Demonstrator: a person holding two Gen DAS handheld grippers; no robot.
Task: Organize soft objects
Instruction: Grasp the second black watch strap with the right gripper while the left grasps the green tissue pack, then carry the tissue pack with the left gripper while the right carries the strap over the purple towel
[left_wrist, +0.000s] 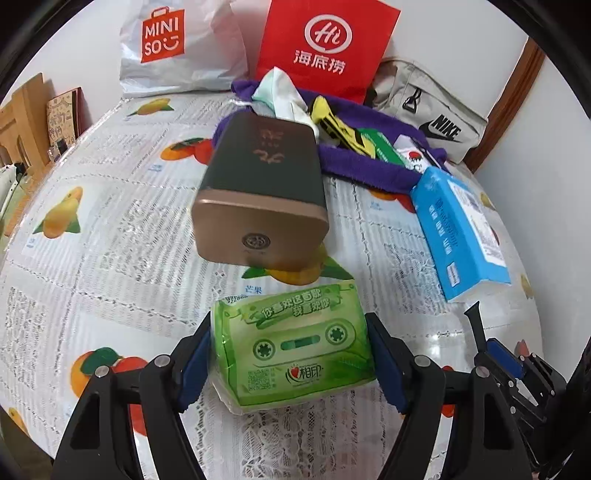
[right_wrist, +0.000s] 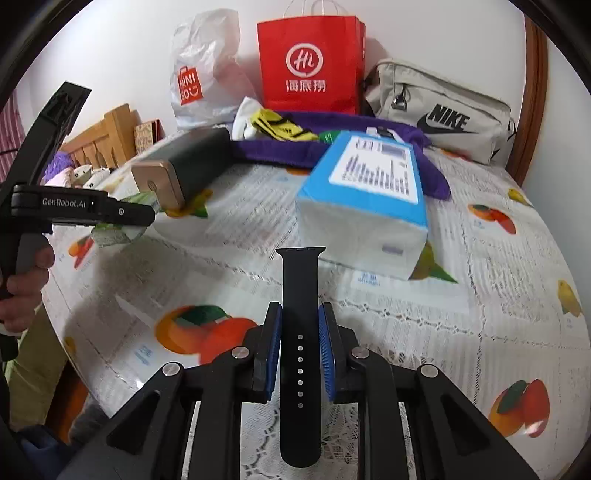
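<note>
Left wrist view: the left tool (left_wrist: 291, 354) stands wide around a green tissue pack (left_wrist: 295, 343), blue pads against its two sides, the pack held above the fruit-print counter (left_wrist: 110, 240), near a dark tin (left_wrist: 262, 188).

Right wrist view: the right tool (right_wrist: 300, 354) is narrow, clamped on a black watch strap (right_wrist: 300, 332) above the counter, near a blue tissue pack (right_wrist: 365, 199).

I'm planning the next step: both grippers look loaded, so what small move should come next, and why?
Probably carry the green tissue pack, held in the left gripper, toward the purple cloth, where small items already lie. The right gripper is clamped on the black watch strap and can wait its turn.
</note>
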